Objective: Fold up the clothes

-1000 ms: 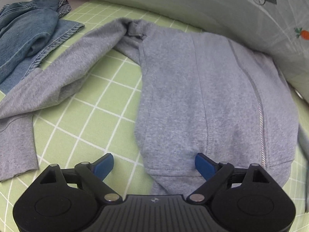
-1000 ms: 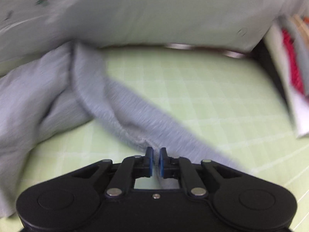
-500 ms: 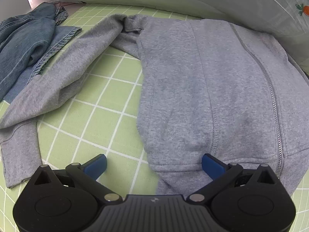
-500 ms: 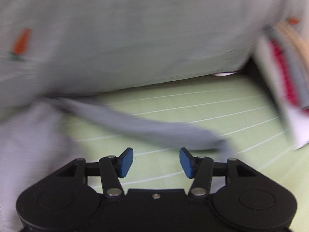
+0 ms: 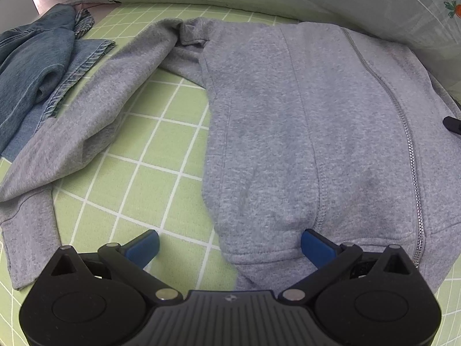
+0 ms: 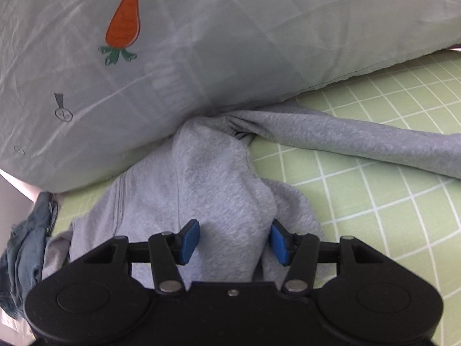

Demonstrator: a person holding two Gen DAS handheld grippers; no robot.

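both fingers (image 5: 315, 243) pairs spread wide, gripping nothing. left gripper (image 5: 229, 240) at hoodie (image 5: 288, 129) hem, right gripper (image 6: 234, 240) over its bunched edge; sleeves splayed on mat (image 5: 161, 150). pinch hem only, lift evenly.

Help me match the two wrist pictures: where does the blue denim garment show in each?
Left wrist: denim garment at upper left, beside the grey hoodie's sleeve.
Right wrist: denim garment at lower left edge.
Shared landmark: the carrot print, far upper right in the left view.

Hoodie (image 5: 288, 121) on mat (image 5: 161, 155); jeans (image 5: 31, 69) left; pillow (image 6: 219, 37) behind
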